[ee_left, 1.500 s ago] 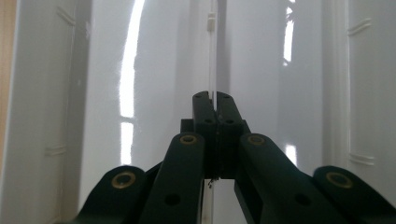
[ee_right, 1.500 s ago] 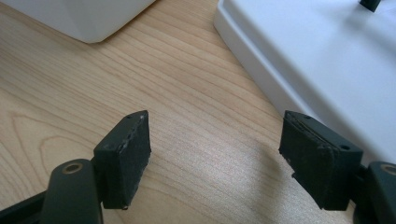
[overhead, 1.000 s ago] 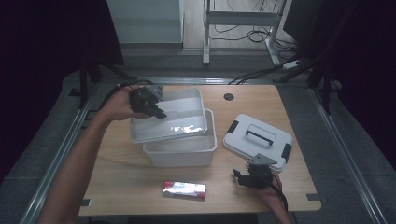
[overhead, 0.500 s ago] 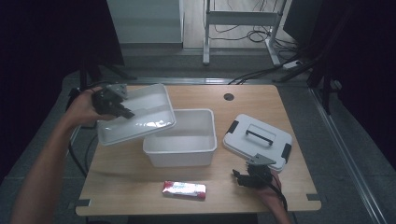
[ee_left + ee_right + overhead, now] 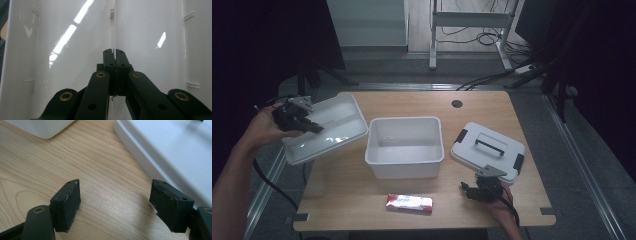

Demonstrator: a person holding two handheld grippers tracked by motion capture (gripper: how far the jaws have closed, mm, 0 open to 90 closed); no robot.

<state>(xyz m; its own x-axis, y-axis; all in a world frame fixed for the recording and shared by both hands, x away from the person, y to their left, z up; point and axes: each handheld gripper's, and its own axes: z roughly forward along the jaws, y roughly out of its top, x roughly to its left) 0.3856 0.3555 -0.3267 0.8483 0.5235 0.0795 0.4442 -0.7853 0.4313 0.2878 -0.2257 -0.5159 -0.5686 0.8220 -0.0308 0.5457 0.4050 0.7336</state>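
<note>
The left gripper (image 5: 297, 119) has its jaws pressed together on the thin edge of a shallow white plastic tray (image 5: 329, 127); in the left gripper view that edge (image 5: 114, 37) runs straight up from between the two closed jaws, with glossy white wall on either side. In the high view the tray hangs tilted over the left edge of the light wooden table (image 5: 522, 197), its long axis running from the near left, by the hand, up toward the far right. Its far-right corner lies close to the rim of the deep white rectangular plastic bin (image 5: 404, 146) at the table's middle, just apart from it as far as I can tell. So the bin lies to the right of the held tray, and bare tabletop below and near it; setting the tray down probably calls for lowering it clear of the bin's left wall.

The right gripper (image 5: 482, 189) rests near the front right of the table with its jaws wide apart, holding nothing, over bare wood. Just beyond it sits a white lidded box with a dark handle (image 5: 488, 150), and to its left a red and white packet (image 5: 409, 203).
</note>
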